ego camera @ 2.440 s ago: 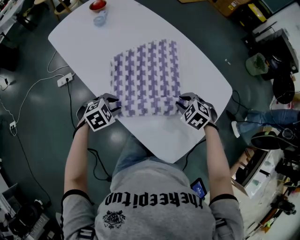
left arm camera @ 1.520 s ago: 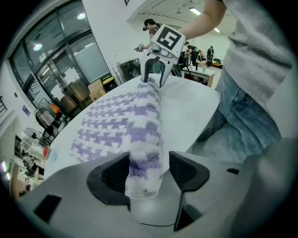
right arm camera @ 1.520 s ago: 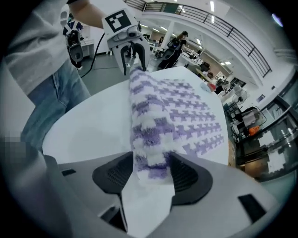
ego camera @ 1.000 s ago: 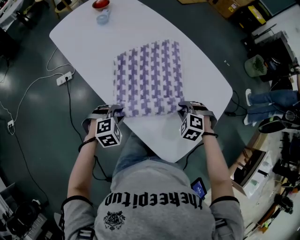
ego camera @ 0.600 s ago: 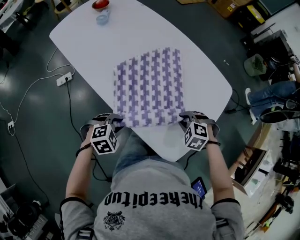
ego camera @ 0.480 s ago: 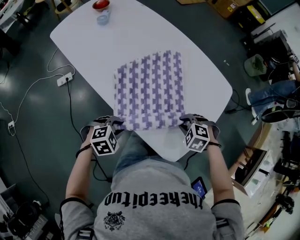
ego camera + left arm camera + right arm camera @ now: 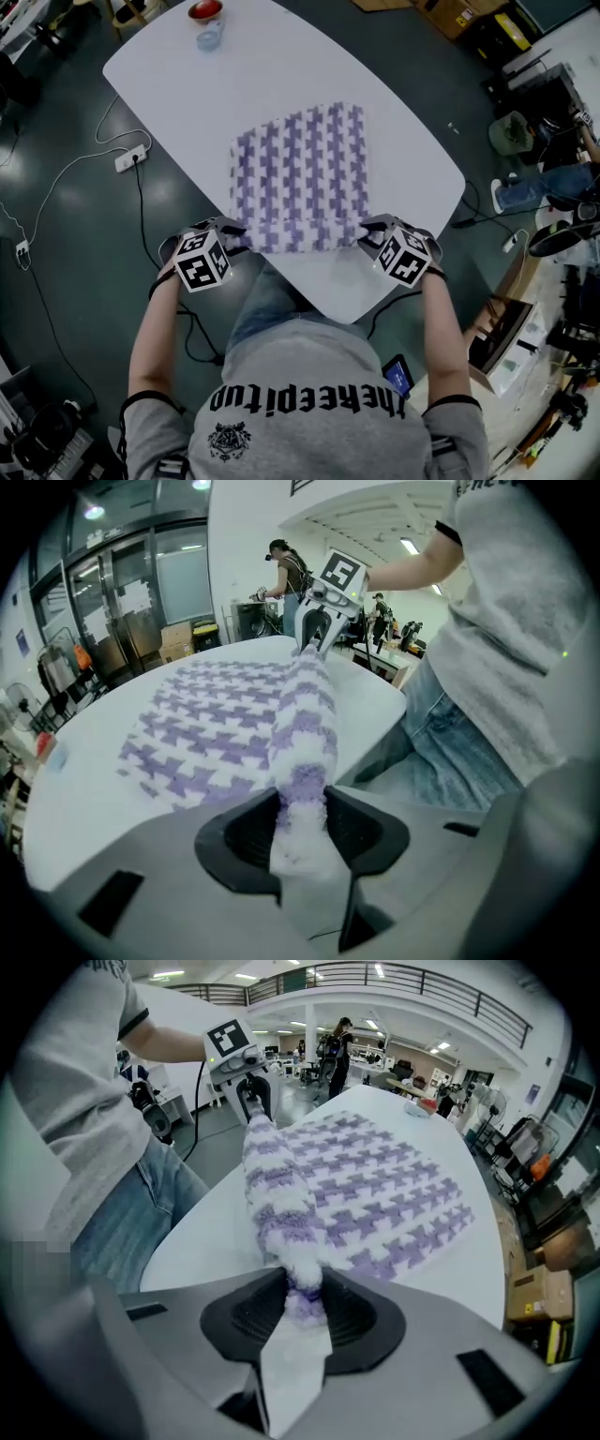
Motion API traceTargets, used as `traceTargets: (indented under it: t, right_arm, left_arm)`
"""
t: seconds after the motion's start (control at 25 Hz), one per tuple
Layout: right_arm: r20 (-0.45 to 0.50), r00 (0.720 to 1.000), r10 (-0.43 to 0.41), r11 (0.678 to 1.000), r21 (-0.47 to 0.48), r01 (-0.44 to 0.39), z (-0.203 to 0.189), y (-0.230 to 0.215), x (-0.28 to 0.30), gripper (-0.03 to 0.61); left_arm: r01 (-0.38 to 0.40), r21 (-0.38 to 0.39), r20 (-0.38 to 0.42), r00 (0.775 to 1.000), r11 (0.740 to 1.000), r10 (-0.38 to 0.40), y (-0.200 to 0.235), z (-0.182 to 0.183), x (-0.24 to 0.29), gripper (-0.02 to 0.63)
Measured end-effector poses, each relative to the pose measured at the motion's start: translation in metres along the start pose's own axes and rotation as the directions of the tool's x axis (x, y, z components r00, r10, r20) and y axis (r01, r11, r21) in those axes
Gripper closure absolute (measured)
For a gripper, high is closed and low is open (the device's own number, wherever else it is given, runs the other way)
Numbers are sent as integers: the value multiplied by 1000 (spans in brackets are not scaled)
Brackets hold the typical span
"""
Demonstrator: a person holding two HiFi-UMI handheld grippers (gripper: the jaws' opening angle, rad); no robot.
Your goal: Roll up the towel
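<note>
The purple-and-white houndstooth fleece towel [image 7: 300, 173] lay mid-frame on the white oval table [image 7: 281, 56], its rolled lower edge spanning left to right between the left gripper [image 7: 232, 232] and right gripper [image 7: 367, 234], both ends clamped in slowly opening jaws, with the flat cloth stretching toward the upper frame.

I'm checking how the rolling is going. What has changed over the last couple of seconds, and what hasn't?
The towel slid toward the person: its far edge sits nearer, and its rolled near edge is closer to the rim of the table. The left tongs and right tongs came back with it, each with a roll end between its jaws, which are opening. Unchanged: the red bowl at the far corner.
</note>
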State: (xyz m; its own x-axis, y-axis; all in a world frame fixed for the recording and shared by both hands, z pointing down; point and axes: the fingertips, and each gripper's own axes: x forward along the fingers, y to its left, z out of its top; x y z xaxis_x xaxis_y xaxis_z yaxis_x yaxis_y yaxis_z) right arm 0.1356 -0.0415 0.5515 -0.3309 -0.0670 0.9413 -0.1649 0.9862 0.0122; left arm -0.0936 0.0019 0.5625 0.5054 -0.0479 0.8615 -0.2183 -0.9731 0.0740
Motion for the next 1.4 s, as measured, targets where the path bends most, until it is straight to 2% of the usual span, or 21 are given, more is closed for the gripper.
traceTargets:
  t: [0.32,0.52,0.68,0.84,1.0,1.16,1.24,1.4]
  right_arm:
    - [50,997,-61,998,36,60,7,-30,-11,476]
    - [38,995,-97,995,37,96,11,-47,-2,476]
    - [28,998,-50,998,49,49,16,-41,6,476]
    - [42,998,53,995,82,-56,7,-29,-2,479]
    - [80,987,140,980,133,-149,-2,-17,-14,485]
    - [70,971,228,958,165,-236,-7,-2,-7,489]
    - [65,969,238,952,184,-246,-9,-2,-2,489]
    - [87,983,165,959,218,-180,-6,-18,2,488]
  left_arm:
    - [-46,-31,18,999,998,47,28,8,-3,482]
    - [-68,-49,24,997,996,69,46,4,1,482]
    - [-23,-42,16,1000,999,24,45,-5,-2,482]
    - [49,-50,31,998,998,-48,33,4,-6,483]
    - [112,-58,55,993,992,-109,21,14,-10,486]
    - [169,-54,42,985,984,-167,12,9,-8,489]
    - [176,-70,20,984,982,-175,12,7,-4,489]
    - [129,-97,24,992,987,-127,24,3,5,488]
